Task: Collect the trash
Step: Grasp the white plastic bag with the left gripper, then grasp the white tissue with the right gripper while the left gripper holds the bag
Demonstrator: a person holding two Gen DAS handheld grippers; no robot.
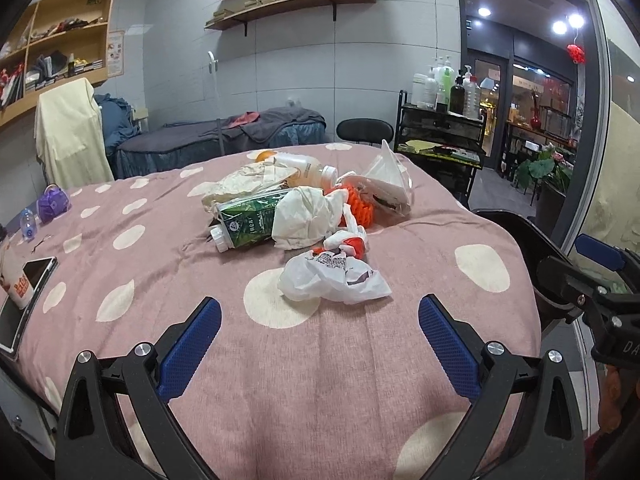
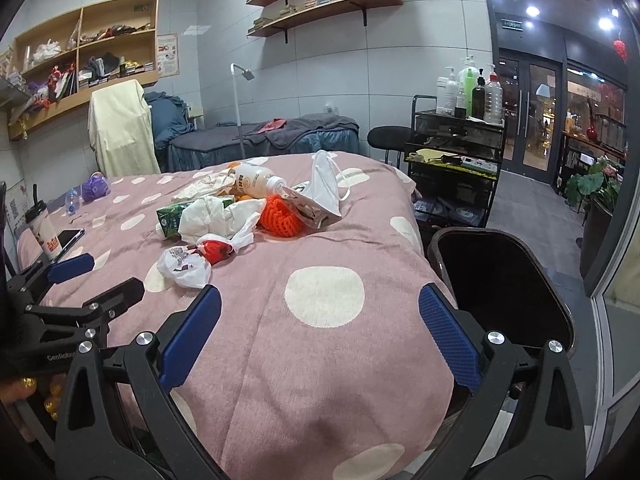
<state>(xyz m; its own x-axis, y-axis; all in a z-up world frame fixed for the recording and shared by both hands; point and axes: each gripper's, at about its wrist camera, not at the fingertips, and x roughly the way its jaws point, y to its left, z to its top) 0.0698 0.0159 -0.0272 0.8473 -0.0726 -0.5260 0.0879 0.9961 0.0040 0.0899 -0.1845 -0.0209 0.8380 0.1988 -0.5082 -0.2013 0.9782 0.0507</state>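
Note:
A heap of trash lies mid-bed on the pink dotted cover (image 1: 168, 248): a white plastic bag (image 1: 334, 278) nearest, a crumpled tissue (image 1: 306, 216), a green carton (image 1: 248, 222), an orange foam net (image 1: 360, 206), a plastic bottle (image 1: 308, 172) and a face mask (image 1: 386, 172). My left gripper (image 1: 320, 340) is open and empty, just short of the white bag. My right gripper (image 2: 320, 338) is open and empty over the bed's near right part, beside a dark bin (image 2: 504, 280). The bag (image 2: 184, 266) and net (image 2: 278, 216) also show in the right wrist view.
A phone (image 1: 28, 300), a printed cup (image 1: 14, 276), a small bottle (image 1: 27, 222) and a purple object (image 1: 54, 202) lie at the bed's left edge. A black cart (image 2: 456, 168) with bottles and a stool (image 2: 390, 136) stand behind the bed.

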